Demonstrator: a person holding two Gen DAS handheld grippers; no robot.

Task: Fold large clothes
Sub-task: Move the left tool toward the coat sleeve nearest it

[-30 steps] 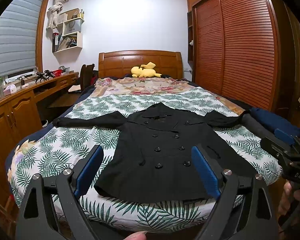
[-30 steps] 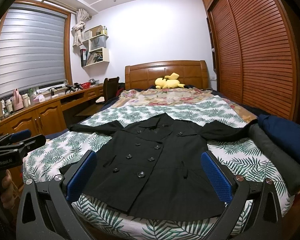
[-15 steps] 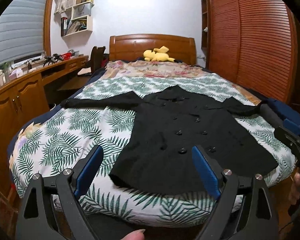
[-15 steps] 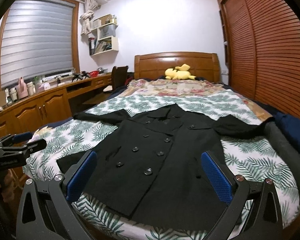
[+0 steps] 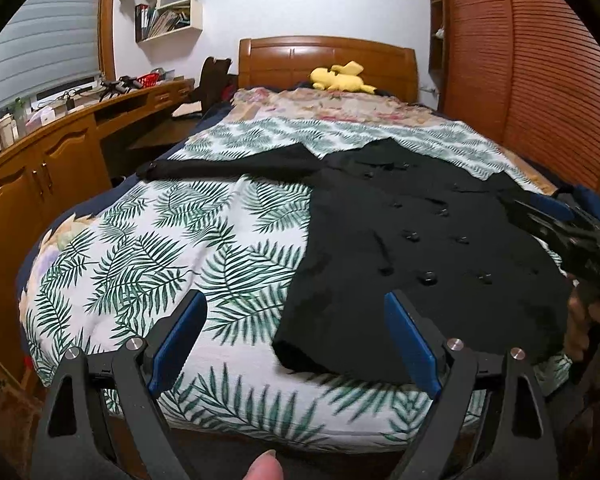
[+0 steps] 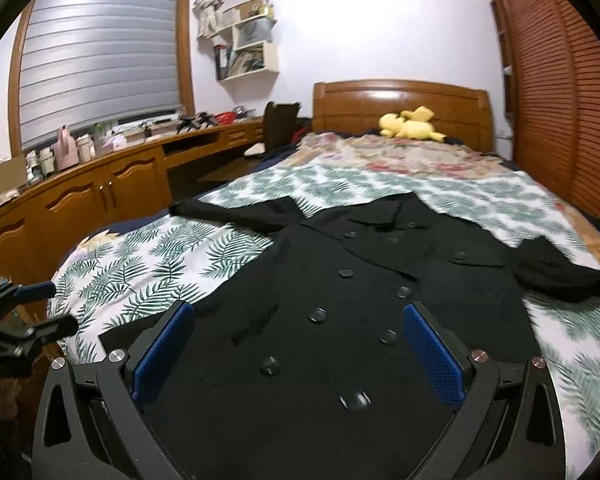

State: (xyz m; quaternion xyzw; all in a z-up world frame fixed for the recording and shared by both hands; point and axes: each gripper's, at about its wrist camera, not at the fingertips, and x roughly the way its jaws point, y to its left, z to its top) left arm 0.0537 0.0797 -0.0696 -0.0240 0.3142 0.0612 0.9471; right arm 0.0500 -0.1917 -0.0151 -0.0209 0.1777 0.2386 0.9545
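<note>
Bedroom, wooden-framed bed with palm-leaf patterned cover (image 5: 188,248): black double-breasted buttoned coat (image 6: 340,300) is laid flat, front up, sleeves spread outward; no fold is judged made. Left claw (image 5: 296,344) and right claw (image 6: 300,348) are held wide, nothing gripped

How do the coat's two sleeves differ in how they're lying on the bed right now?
The left sleeve stretches out straight across the palm-leaf bedspread, with its cuff near the bed's desk-side edge. The right sleeve looks shorter and more bunched, ending near the wardrobe-side edge. Both are black, spread outward from the coat, not yet folded in.
</note>
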